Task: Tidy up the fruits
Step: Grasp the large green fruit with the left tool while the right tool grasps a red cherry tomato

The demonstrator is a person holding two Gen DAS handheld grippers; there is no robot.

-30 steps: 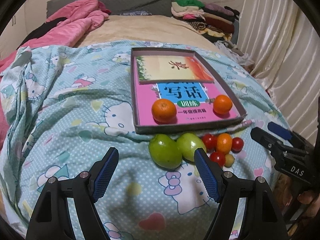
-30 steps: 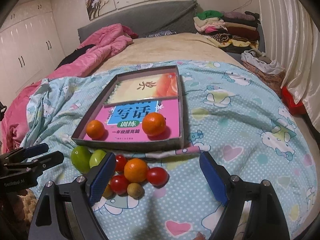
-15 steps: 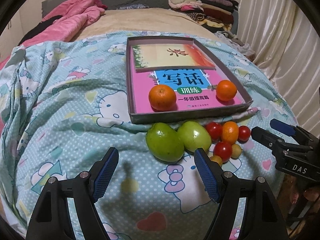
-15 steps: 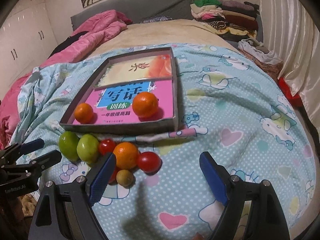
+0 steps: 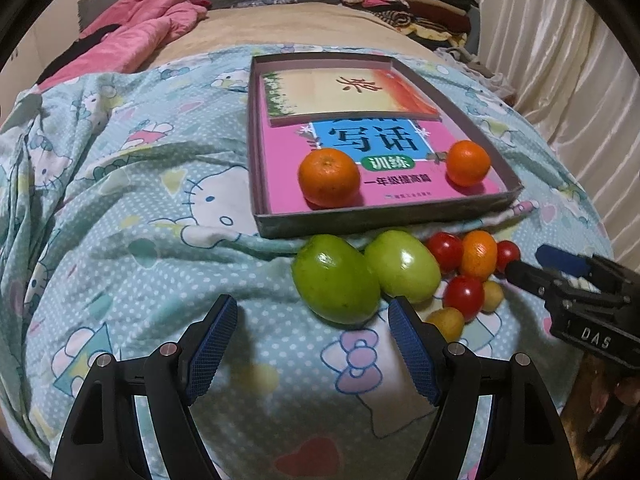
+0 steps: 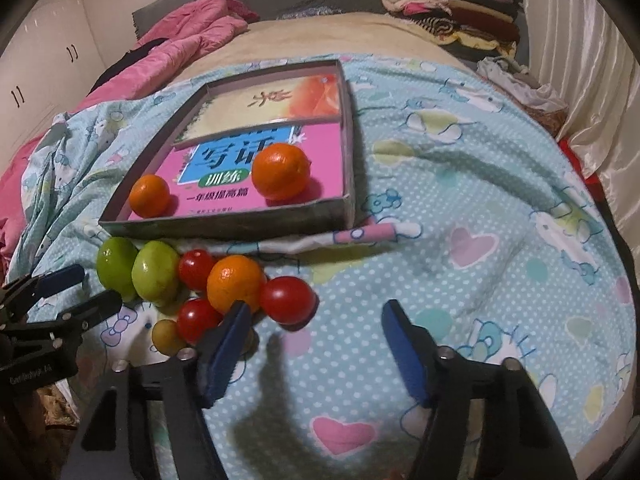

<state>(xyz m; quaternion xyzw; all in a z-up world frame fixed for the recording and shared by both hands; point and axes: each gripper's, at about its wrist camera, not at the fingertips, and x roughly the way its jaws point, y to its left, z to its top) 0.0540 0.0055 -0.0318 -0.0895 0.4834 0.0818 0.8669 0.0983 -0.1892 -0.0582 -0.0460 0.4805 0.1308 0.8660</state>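
The loose fruits lie bunched on the bed just below the near wall of the shallow grey cardboard tray (image 6: 224, 229), at about its six o'clock, where the quilt dips and keeps them from rolling. Two glossy green oval fruits (image 5: 336, 284) touch side by side; at their three o'clock sit the small red cherry tomatoes (image 6: 286, 299), one small orange mandarin (image 6: 235, 282) and a couple of small yellowish round fruits (image 6: 166, 335).

Inside the tray, two round orange mandarins (image 5: 329, 176) rest on the pink paper book cover (image 6: 256, 196), well apart at its near corners, so sorting by kind appears to have begun.

The right claw (image 6: 314, 344) has just been narrowing and is empty; its left pad is just beside the loose mandarin, with bare quilt between the pads, probably sizing up a small fruit. The left claw (image 5: 312, 344) gapes wide and empty, the green fruits at its one o'clock.

The pale-blue cartoon-print quilt (image 6: 480, 208) carries everything.
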